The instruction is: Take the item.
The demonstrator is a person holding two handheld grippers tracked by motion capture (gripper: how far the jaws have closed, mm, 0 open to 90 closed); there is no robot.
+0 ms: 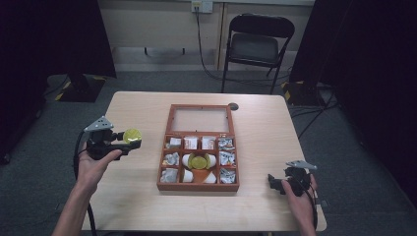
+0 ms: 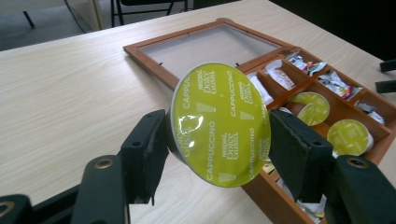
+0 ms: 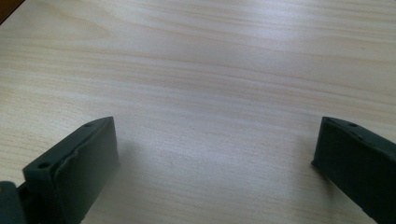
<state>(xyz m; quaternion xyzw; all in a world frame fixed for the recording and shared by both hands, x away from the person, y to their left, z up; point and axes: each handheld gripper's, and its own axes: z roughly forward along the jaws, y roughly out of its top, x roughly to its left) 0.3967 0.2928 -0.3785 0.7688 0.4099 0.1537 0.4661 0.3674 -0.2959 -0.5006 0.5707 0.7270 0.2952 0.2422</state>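
A yellow-green cappuccino capsule point(image 2: 219, 123) with a foil lid is clamped between the black jaws of my left gripper point(image 2: 217, 140). In the high view that left gripper point(image 1: 129, 140) hovers over the table's left side, left of the wooden box point(image 1: 167, 147), with the capsule point(image 1: 132, 135) at its tip. The box lies with its glass lid point(image 1: 199, 119) flung back; more yellow-green capsules point(image 1: 198, 161) sit in its middle compartment. My right gripper point(image 1: 274, 183) rests near the table's front right edge, open, with bare tabletop between its jaws point(image 3: 215, 158).
The box's other compartments hold white pods and foil sachets point(image 1: 226, 158). A black folding chair point(image 1: 255, 46) stands behind the light wooden table point(image 1: 137, 196). Dark curtains hang at both sides of the room.
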